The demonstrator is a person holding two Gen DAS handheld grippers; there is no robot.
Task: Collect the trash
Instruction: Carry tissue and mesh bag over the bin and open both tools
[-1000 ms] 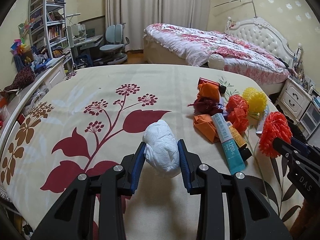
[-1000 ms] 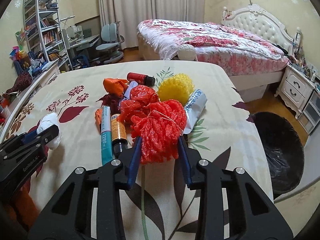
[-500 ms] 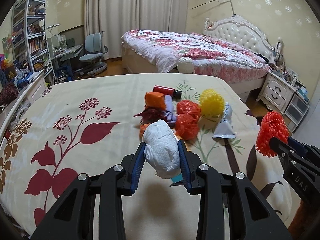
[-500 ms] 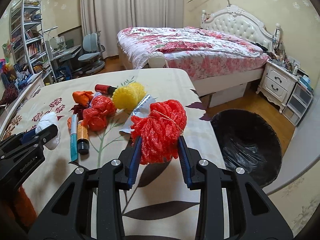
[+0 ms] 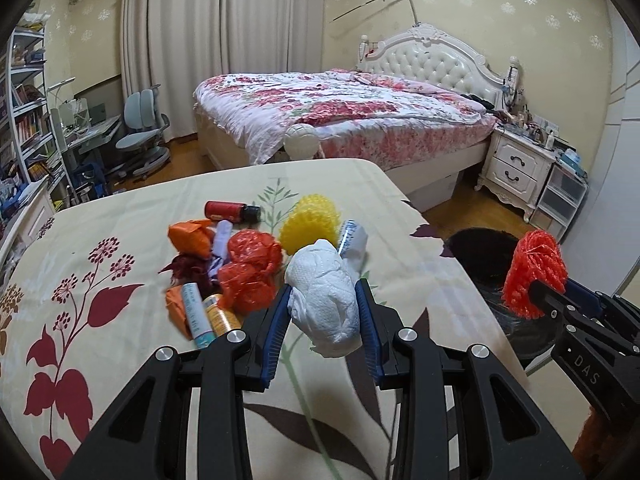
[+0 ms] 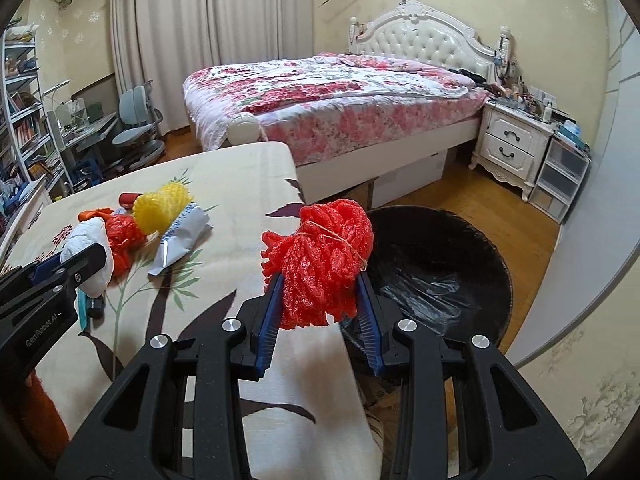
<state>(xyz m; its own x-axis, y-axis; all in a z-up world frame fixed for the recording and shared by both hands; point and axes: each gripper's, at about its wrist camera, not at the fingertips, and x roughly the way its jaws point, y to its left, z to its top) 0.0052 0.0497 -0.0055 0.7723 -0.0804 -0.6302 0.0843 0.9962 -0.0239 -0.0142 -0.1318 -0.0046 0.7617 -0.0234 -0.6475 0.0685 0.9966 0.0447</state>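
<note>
Bin (image 6: 460,248) now nearer; right tool (image 6: 319,300) clamps red mesh (image 6: 320,260), left tool (image 5: 322,320) tissue (image 5: 324,300).

The white tissue wad (image 5: 324,300) hid part of the silver wrapper (image 5: 352,240); the red mesh bundle (image 6: 320,264) covered the black bin's (image 6: 460,248) near rim

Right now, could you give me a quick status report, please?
Left gripper shut on white tissue wad. Right gripper shut on red mesh bundle, beside black bin. Nothing blocking the bin.
</note>
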